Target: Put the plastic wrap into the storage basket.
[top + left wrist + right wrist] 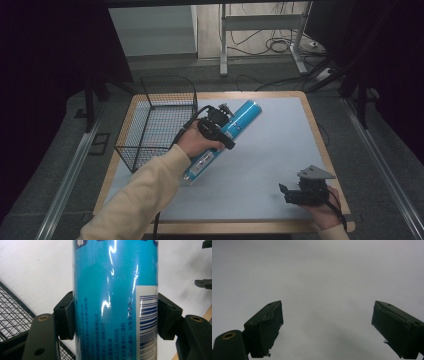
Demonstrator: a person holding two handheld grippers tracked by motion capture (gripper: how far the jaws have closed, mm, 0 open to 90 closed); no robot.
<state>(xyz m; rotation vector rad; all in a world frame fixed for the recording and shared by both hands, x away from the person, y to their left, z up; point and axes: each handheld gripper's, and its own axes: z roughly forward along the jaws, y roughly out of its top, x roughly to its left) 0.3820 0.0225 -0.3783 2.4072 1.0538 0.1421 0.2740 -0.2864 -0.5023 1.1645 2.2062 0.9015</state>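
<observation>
On the pale grey wood-edged table (280, 150) (grey floor around), the left gripper (220, 131) clamps a long blue glossy cylindrical can (235, 125), running diagonally toward the far-right corner beside the black wire basket (155, 125); the right gripper (292, 195) gapes wide, empty, near the near-right corner.

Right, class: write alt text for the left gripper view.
A blue can with a barcode is clamped between the left gripper's two black jaws above a white table. A black wire basket sits at lower left.

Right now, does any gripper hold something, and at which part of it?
The left gripper is shut on the blue can, its jaws pressing opposite sides of the body near the barcode. The right gripper is open and holds nothing.
</observation>
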